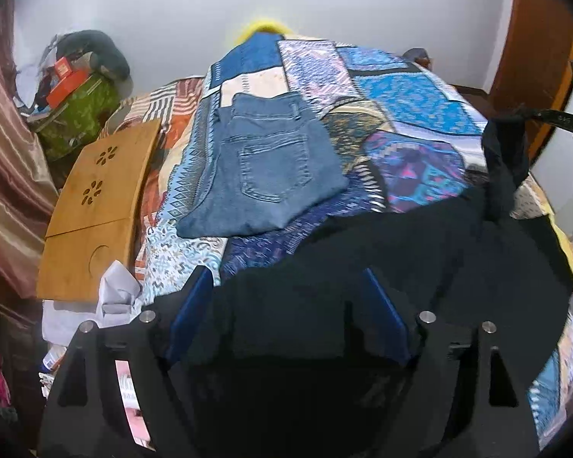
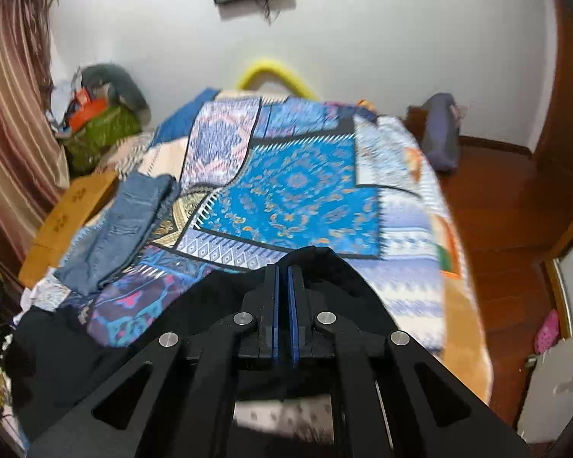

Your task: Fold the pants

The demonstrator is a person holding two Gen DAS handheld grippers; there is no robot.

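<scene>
One pair, the jeans (image 1: 263, 168), lies folded flat on the bedspread (image 1: 412, 103), near its left side beside a wooden tray (image 1: 95, 198); that item looks complete. The black pants (image 1: 420, 259) lie rumpled across the near edge of the bed, not yet folded. The right gripper (image 2: 284, 267) is clamped tight on a bunch of this black cloth and lifts it clear of the bed. The left gripper (image 1: 286, 278) stands wide, black cloth between its fingers, pads not pressing. Judgement: the second pair is barely begun; spreading and every fold remain.
</scene>
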